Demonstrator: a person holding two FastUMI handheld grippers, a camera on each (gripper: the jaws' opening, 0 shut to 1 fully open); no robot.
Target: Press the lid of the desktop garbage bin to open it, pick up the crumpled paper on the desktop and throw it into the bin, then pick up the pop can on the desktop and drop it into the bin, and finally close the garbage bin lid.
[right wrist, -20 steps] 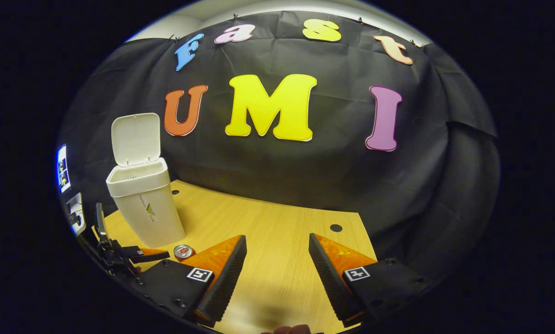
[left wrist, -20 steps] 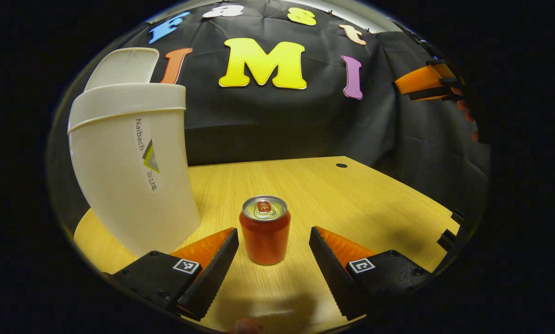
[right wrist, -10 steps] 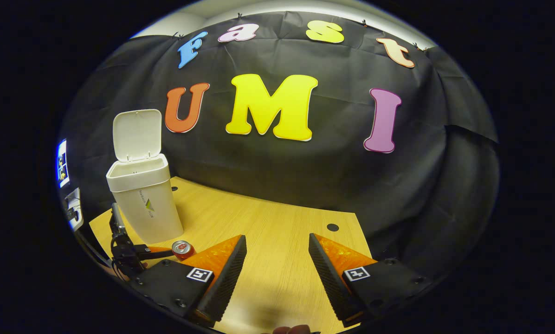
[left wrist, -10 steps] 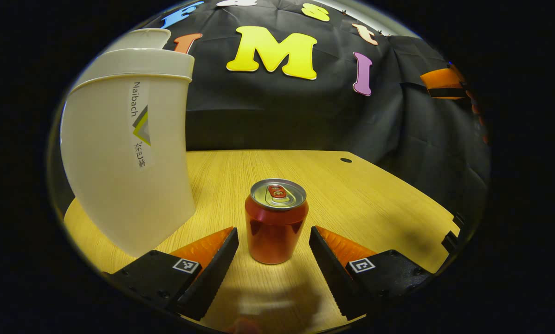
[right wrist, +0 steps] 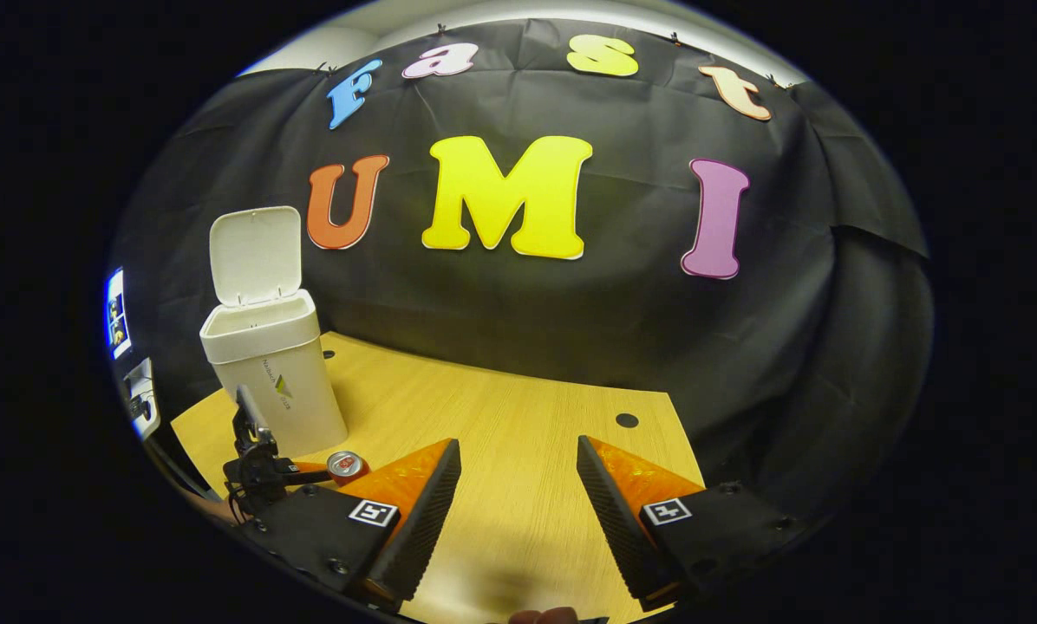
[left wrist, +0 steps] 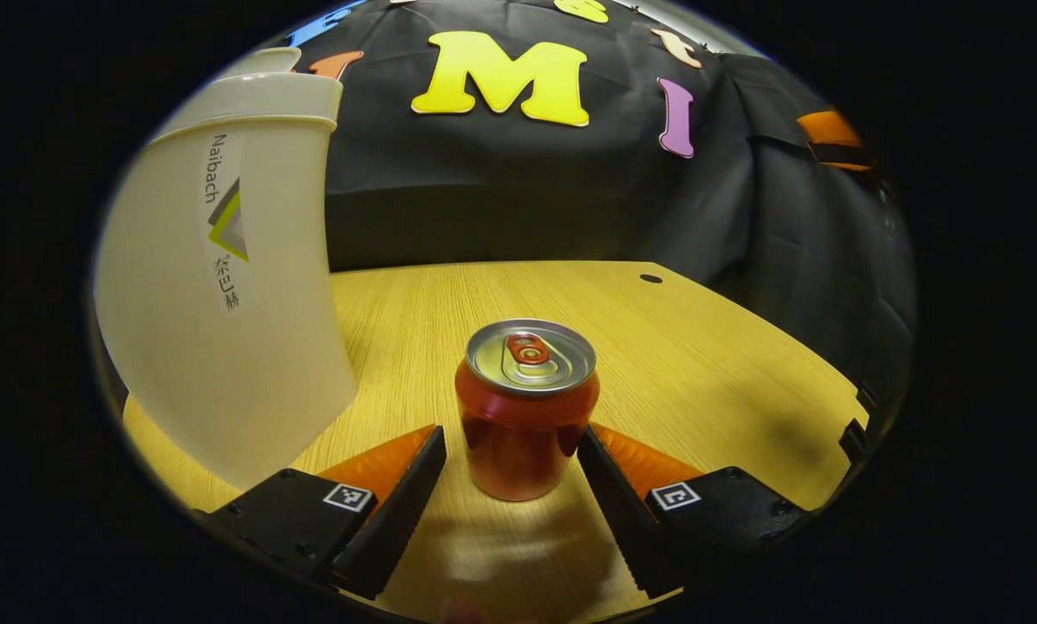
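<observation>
In the left gripper view, the left gripper (left wrist: 511,468) sits low over a light wooden desktop (left wrist: 701,347), its jaws spread wide. The pop can (left wrist: 525,406) stands upright between the fingers; the right-hand finger (left wrist: 609,485) lies right against the can's side, though contact cannot be confirmed, and a gap remains on the other side. Just beside it to the left rises the white garbage bin (left wrist: 224,295), standing on the desktop. A small dark hole (left wrist: 650,279) marks the wood near the far edge, and black cloth (left wrist: 527,191) hangs behind the desktop as the booth's wall. The other gripper (left wrist: 835,143) shows at the far right edge.

In the right gripper view, the right gripper (right wrist: 518,485) hovers above the desktop (right wrist: 501,416) with its jaws wide apart and nothing between them. The garbage bin (right wrist: 274,381) stands at the left with its lid (right wrist: 254,256) raised upright. The pop can (right wrist: 347,466) stands in front of the bin, with the left gripper (right wrist: 263,468) at it. The cloth wall (right wrist: 570,329) closes the back.
</observation>
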